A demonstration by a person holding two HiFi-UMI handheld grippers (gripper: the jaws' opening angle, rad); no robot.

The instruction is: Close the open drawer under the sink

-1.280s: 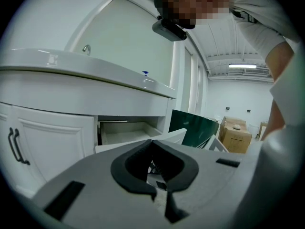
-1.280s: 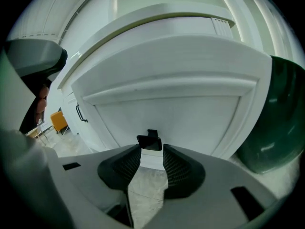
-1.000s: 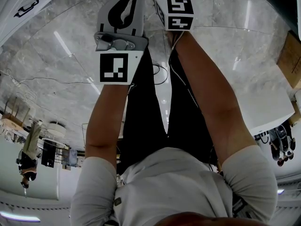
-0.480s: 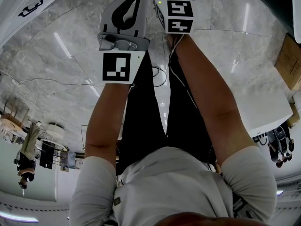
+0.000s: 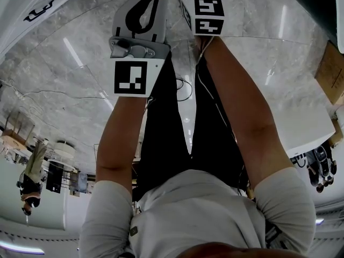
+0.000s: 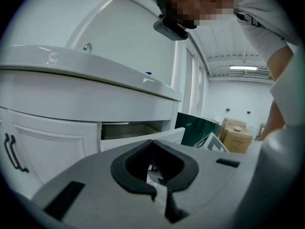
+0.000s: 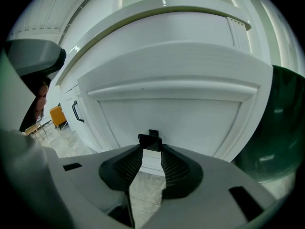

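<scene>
Marble floor, white sink cabinet; drawer under the basin stands part open.
Drawer front fills the right gripper view: dark green panel close at its right edge, bare floor left. Right gripper jaws part-spread, pinching the black handle. Left gripper faces the drawer's side, apart from it; jaw tips pressed together, nothing between.
</scene>
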